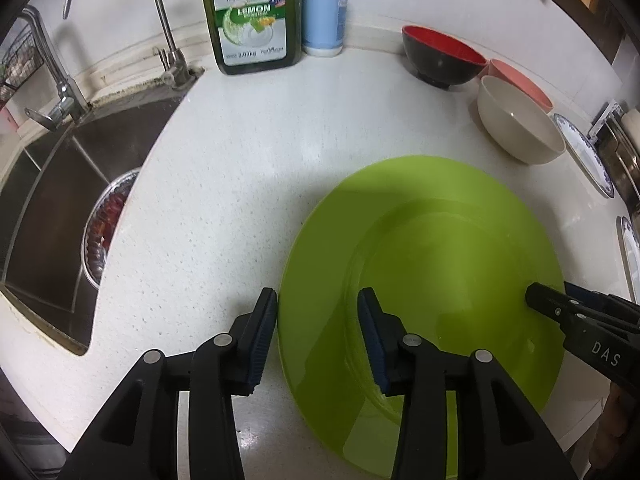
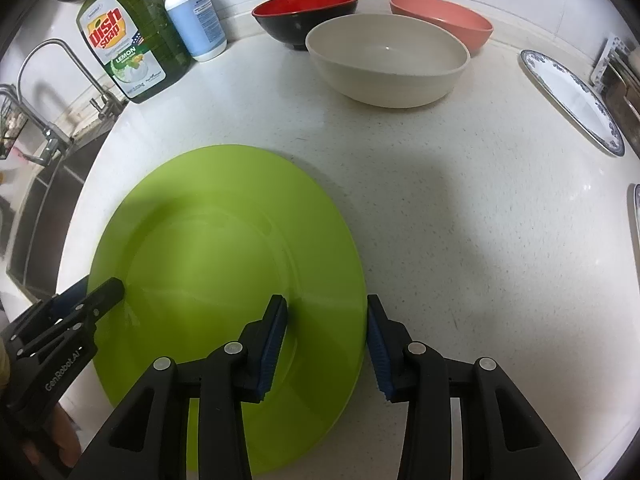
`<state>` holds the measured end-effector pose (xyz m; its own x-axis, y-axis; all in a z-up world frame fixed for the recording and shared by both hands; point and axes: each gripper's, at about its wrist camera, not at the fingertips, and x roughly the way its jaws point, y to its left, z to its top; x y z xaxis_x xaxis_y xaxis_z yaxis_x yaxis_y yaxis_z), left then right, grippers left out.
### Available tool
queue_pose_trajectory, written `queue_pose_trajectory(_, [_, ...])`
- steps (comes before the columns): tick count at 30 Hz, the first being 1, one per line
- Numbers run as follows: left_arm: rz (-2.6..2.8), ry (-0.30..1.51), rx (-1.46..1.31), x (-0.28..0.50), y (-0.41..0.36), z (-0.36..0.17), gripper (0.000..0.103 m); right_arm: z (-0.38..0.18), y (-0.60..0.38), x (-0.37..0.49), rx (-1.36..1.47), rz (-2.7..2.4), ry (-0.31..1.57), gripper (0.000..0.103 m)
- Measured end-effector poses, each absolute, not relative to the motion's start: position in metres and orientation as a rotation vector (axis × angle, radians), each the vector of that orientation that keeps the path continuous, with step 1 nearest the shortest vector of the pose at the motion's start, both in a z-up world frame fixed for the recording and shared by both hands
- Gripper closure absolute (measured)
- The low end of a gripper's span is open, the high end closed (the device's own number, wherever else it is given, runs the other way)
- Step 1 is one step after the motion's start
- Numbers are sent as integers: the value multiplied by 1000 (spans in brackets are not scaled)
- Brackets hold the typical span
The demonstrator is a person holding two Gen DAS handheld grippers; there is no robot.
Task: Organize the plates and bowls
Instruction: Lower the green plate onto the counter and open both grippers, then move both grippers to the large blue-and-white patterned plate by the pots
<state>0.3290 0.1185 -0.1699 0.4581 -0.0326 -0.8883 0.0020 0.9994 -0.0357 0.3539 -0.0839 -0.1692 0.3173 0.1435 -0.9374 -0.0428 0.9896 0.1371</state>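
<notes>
The speckled white stone bench (image 2: 460,208) carries everything, with a steel sink (image 1: 60,184) at nine o'clock. The large round lime-green plastic plate (image 2: 224,264) lies flat at six o'clock. At twelve to one o'clock stand a beige bowl (image 2: 386,66), a black bowl with red inside (image 2: 304,16) and a pink bowl (image 2: 444,16); a blue-rimmed white plate (image 2: 572,100) sits at two o'clock. The left hand-held gripper (image 1: 317,336) and right hand-held gripper (image 2: 326,344) each straddle opposite edges of the green plate, fingers apart, nothing clamped. Likely risk: the flat rim gives little purchase, so an uneven squeeze could slide the plate toward the sink.
</notes>
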Motion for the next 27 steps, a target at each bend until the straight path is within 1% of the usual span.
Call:
queue_pose_trajectory(3, [-29,1071,-17,327,115,-162,48,-166,-86,353,98,129,1231,61])
queue_pose_trajectory(4, [-30,1064,-14,327,114,-159,47,-163,-87,352,102,130,1222,61])
queue_pose_trajectory(6, [-36,1048,-8,326,112,-153,39,-160,-88,351,109,135,1213,61])
queue_pose_trajectory(8, [-46,1027,-4,326,109,-146,35,-156,-91,349,119,139,1200,59])
queue_pose_trajectory(9, [-50,1022,-4,326,108,-144,31,-153,-92,348,119,139,1191,56])
queue_pose_trajectory(10, [-57,1012,-3,326,105,-140,30,-150,-94,347,120,137,1182,54])
queue_pose_trajectory(14, [-82,985,12,328,92,-131,19,-138,-105,342,128,112,1149,48])
queue_pose_trajectory(18, [-122,956,35,328,74,-119,14,-125,-118,336,133,82,1106,43])
queue_pose_trajectory(21, [-153,923,57,326,57,-110,13,-113,-132,330,145,55,1070,40])
queue_pose_trajectory(27, [-201,857,90,322,28,-93,7,-93,-161,316,154,-6,1014,35])
